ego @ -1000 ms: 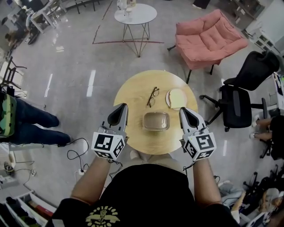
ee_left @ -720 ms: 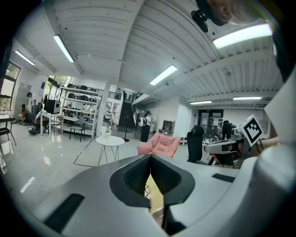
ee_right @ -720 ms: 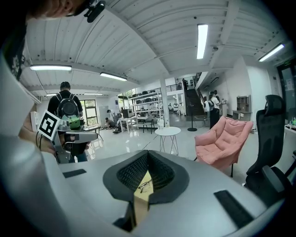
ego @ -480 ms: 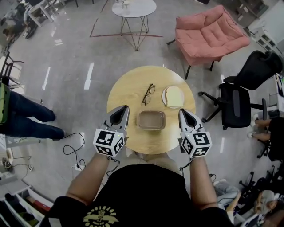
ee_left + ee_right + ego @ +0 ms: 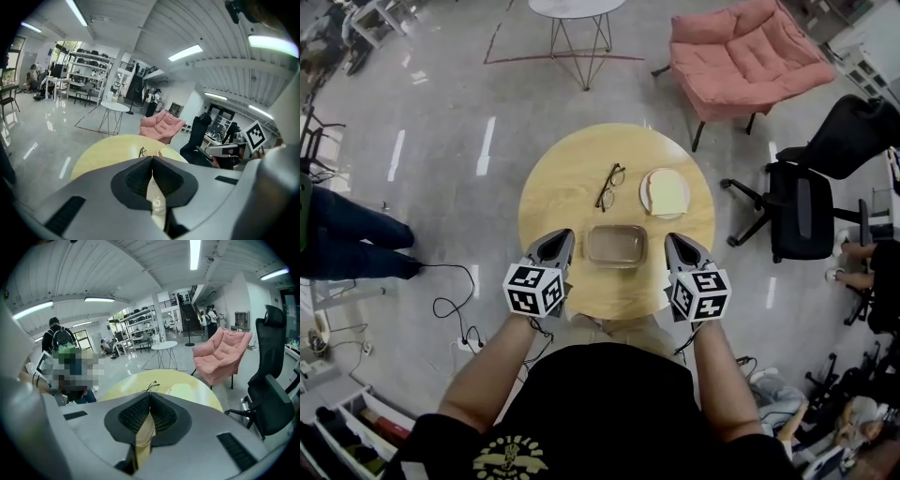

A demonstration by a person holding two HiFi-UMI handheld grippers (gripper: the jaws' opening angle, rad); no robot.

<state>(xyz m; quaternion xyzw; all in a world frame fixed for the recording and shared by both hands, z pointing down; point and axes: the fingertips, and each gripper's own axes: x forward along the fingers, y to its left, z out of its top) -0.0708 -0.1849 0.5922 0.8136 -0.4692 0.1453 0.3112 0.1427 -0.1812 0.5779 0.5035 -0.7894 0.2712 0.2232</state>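
Left claw (image 5: pixel 560 238): pressed together, empty, just left of the box (image 5: pixel 615 245) at frame centre.
Right claw (image 5: pixel 674 242): pressed together, empty, just right of it.
Risk: shut jaws may shove the box up-frame into the glasses (image 5: pixel 608 186).

Left gripper (image 5: pixel 556 242) jaws together, empty; right gripper (image 5: pixel 677 246) jaws together, empty; forearms extended forward, parallel

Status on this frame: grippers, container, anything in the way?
Both shut, empty: left gripper, right gripper. Between them, container on table, untouched. Beyond it: glasses, plate, both apart.
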